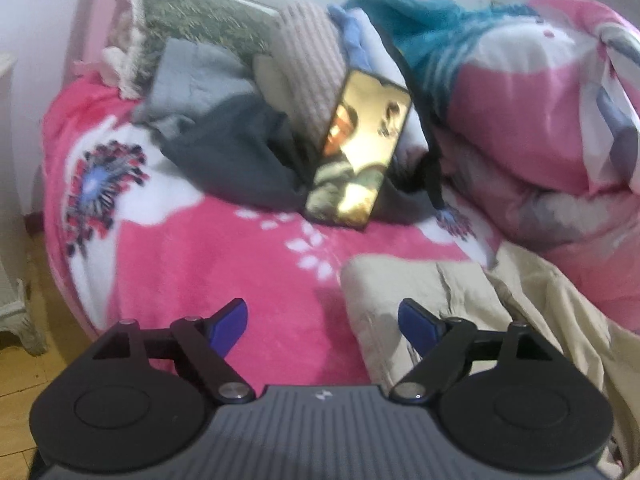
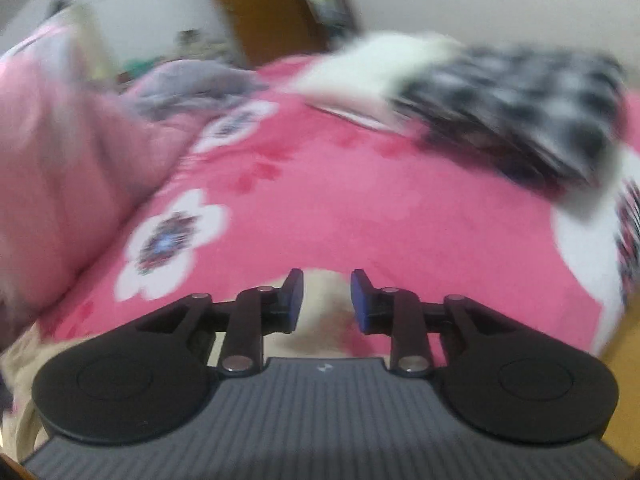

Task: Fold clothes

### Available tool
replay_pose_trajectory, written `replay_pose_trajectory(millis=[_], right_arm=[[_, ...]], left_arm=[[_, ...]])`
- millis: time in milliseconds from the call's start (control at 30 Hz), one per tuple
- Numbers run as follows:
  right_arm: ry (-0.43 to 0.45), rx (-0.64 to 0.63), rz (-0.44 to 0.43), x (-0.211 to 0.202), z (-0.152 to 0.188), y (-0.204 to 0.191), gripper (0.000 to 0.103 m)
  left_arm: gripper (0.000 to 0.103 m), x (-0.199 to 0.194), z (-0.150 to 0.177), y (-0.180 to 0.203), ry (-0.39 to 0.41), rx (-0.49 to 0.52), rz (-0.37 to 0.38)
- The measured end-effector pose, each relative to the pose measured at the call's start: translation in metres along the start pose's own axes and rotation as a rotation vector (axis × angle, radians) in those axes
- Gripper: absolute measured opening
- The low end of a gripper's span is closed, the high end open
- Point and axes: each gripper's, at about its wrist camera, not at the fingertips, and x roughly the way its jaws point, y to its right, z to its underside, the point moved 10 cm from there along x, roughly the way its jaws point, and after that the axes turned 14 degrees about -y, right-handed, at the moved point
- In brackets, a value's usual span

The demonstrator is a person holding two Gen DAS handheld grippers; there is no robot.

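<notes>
No readable writing anywhere; only a small pale logo mark (image 1: 322, 395) on my left tool's grey body, shape unclear.

Left view: lit phone (image 1: 359, 149) propped tilted against a heap of clothes at the head of the bed, with a dark grey garment (image 1: 236, 160), pale blue-grey piece (image 1: 192, 76), ribbed pinkish fabric (image 1: 310, 56) and teal knit (image 1: 424, 36) behind it. Patterned pillow (image 1: 208, 16) at back left. Bunched pink-and-white quilt (image 1: 560, 140) on the right. Pink floral blanket (image 1: 224, 248) covers the bed; wood floor (image 1: 24, 364) at lower left.

Beige garment (image 1: 404, 300), the thing to fold, lies crumpled on the blanket at lower right of the left view, under and just past my right-side blue pad. My left gripper (image 1: 322, 322) is wide open, holding nothing.

Right view is motion-blurred. My right gripper (image 2: 326, 300) has jaws partly open with a clear gap; beige cloth sits between and below the pads, whether gripped I cannot tell. Black-and-white checked cloth (image 2: 516, 108) lies at upper right on the blanket, greyish clothes (image 2: 192, 84) at upper left, brown door (image 2: 272, 8) behind.
</notes>
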Motion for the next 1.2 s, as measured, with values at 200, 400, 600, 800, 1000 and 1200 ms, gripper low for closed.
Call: replay_pose_trajectory(millis=[200,400,600,800,1000,1200], right_arm=[[-0.123,-0.454,-0.272,0.024,0.022,-0.175,0.052],[-0.313,-0.774,-0.433,0.058,0.064,-0.321,0.071],[-0.518,-0.890,-0.414,0.100,0.082,-0.382,0.084],[-0.675,-0.989,-0.219,0.134,0.113,-0.365,0.005],[-0.460,-1.005,-0.114,0.147,0.044,-0.375,0.004],[-0.285,-0.963,-0.049,0.177,-0.017,-0.384,0.004]], left_arm=[[0.085,-0.031,-0.008,0.026,0.097,0.109,0.072],[0.088,-0.027,0.025,0.112,-0.034,0.357,0.316],[0.088,-0.005,0.088,0.186,-0.165,0.601,0.464],[0.085,0.020,0.129,0.190,-0.240,0.711,0.430],[0.085,0.021,0.133,0.187,-0.214,0.769,0.434],[0.085,0.021,0.136,0.187,-0.206,0.804,0.443]])
